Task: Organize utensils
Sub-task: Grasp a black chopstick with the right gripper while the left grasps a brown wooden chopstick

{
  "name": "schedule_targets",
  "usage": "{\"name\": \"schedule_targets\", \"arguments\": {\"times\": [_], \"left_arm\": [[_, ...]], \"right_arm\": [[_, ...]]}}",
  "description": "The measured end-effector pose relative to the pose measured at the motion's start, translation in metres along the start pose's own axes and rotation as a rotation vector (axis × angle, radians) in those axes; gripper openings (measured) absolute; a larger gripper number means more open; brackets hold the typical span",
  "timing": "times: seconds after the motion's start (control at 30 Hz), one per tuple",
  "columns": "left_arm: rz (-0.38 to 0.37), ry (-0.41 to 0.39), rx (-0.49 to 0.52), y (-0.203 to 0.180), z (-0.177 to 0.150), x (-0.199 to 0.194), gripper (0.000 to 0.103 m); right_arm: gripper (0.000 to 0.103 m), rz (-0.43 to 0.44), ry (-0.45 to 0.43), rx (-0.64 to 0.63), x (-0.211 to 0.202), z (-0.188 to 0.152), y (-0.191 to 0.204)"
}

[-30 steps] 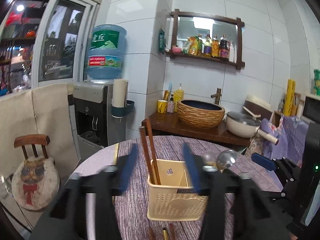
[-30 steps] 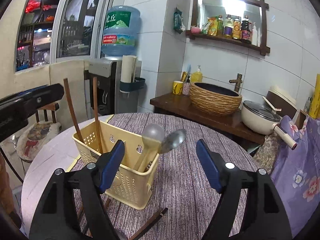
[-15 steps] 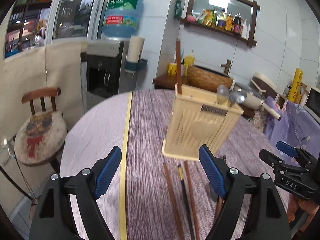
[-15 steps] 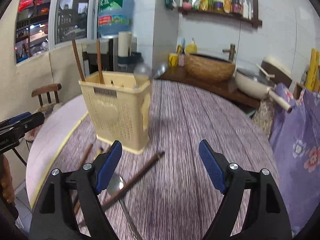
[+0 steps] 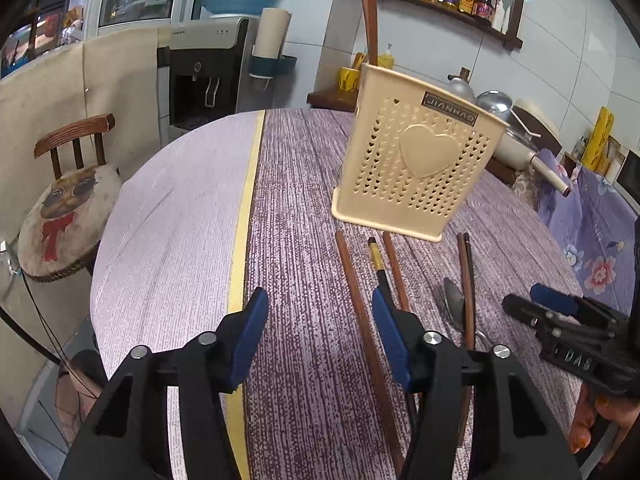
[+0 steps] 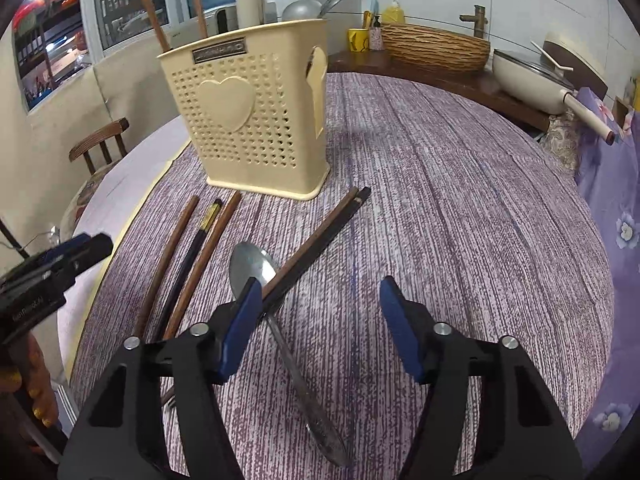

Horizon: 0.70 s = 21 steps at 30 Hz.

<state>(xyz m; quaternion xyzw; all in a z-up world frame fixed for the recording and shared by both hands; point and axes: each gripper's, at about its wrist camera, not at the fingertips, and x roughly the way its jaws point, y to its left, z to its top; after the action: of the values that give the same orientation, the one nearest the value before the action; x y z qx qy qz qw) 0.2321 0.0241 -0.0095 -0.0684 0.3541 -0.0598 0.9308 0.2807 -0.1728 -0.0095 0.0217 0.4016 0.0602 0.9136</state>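
**Both grippers down over the loose utensils**

Since a second ago both grippers have dropped from the level of the holder's rim to low over the tabletop (image 5: 192, 208), and their jaws have just been closing in; nothing lies between either pair, and both stand apart.

From the left wrist view, the left gripper (image 5: 320, 314) hangs over the purple cloth with a long brown chopstick (image 5: 360, 312) running just inside its right finger. Beyond that finger lie a dark chopstick with a gold band (image 5: 378, 258) and another brown chopstick (image 5: 394, 264). Ahead and to the right stands the cream utensil holder (image 5: 416, 168), upright, two chopsticks (image 5: 370, 20) rising from it. Far to the right the right gripper shows side-on, with fingers of a hand under it at the frame edge.

Only the right wrist view shows the spoon (image 6: 256, 268) whole: bowl by the left fingertip of the right gripper (image 6: 316, 300), handle running back under the gap between the fingers. In the left view just the bowl shows, half hidden behind a brown pair of sticks. That crossed pair of chopsticks (image 6: 320, 236) lies over the spoon's neck and points toward the holder's near corner. Two spoon bowls (image 6: 304, 10) stick out of the holder's top.

Around: a wooden chair (image 5: 68, 184) with a cushion left of the tabletop, a water dispenser (image 5: 212, 68) behind, a woven basin (image 6: 436, 48) and a pan (image 6: 532, 80) on a counter ahead to the right.
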Motion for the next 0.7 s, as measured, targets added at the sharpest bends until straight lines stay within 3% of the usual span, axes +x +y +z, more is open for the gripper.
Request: {"name": "schedule_targets", "arguments": {"times": [0.13, 0.33, 0.6, 0.7], "left_arm": [[0.006, 0.030, 0.001, 0.000, 0.001, 0.007, 0.048], [0.007, 0.040, 0.005, -0.005, 0.000, 0.009, 0.047], [0.009, 0.048, 0.015, -0.006, -0.001, 0.010, 0.047], [0.006, 0.050, 0.020, -0.006, 0.000, 0.010, 0.047]], "right_arm": [[0.047, 0.000, 0.023, 0.077, 0.011, 0.016, -0.012], [0.033, -0.031, 0.079, 0.087, 0.040, 0.036, -0.009], [0.032, -0.051, 0.127, 0.146, 0.068, 0.049, -0.018], [0.020, -0.038, 0.145, 0.135, 0.071, 0.053, -0.016]]}}
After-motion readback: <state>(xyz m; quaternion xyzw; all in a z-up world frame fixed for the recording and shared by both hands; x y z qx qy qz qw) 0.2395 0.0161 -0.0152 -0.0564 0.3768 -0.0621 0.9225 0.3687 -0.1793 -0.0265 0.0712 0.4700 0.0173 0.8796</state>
